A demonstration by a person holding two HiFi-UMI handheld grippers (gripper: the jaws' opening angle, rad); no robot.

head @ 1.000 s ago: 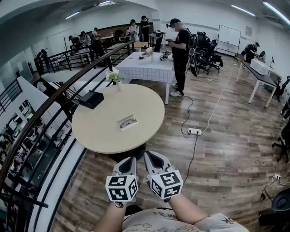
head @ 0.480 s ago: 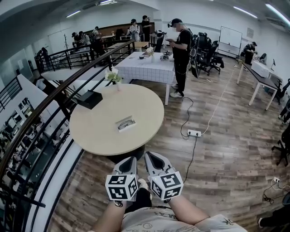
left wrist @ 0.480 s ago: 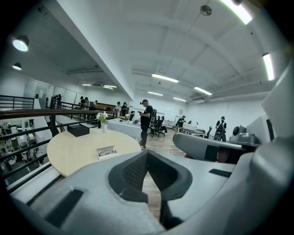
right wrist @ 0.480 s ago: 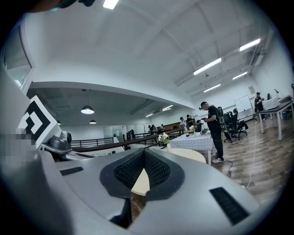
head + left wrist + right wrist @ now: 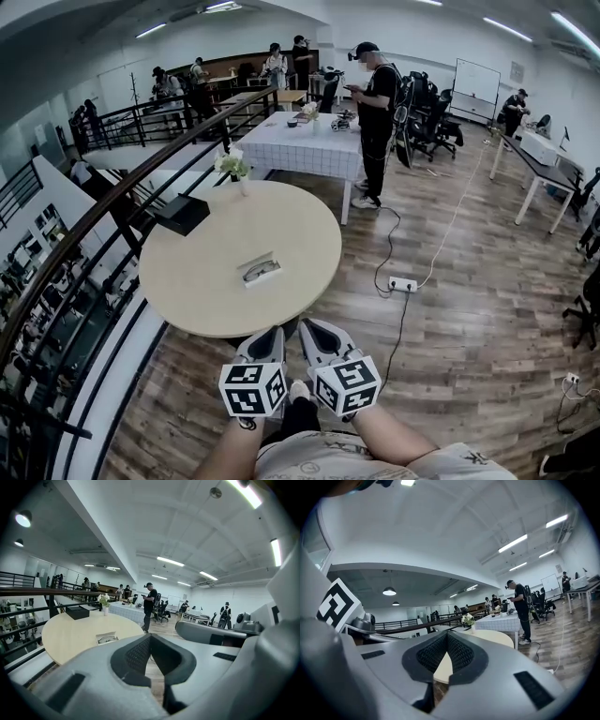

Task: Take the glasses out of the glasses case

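Wood floor and a railed mezzanine edge frame this one, and dead centre sits a round, pale worktop (image 5: pixel 211 281) with the glasses case (image 5: pixel 260 270) lying on it, lid open, the glasses (image 5: pixel 262 272) resting inside and untouched. Both tools are well short of it: the left gripper (image 5: pixel 266 339) and the right gripper (image 5: pixel 317 336) hang side by side just off the near rim of the worktop, close to the person's body. The left gripper's own view shows its jaws together at the tips with nothing between them, and the right gripper's view shows the same, tips meeting and only worktop visible behind. So by my read this is the approach, the very first step, with the take-out not yet begun. The next move calls for carrying both grippers forward over the worktop to the case, then spreading the jaws. One could steady the case wall while the other comes down on the frame, probably at the bridge or a temple, and lifts it clear without dragging the light case along. Also on the worktop, well apart from the case, are a black box (image 5: pixel 181 214) and a small vase of flowers (image 5: pixel 232 167) at the far edge. For writing: only the black-and-white square markers on the gripper cubes show, and I can read no brand or label on the case.
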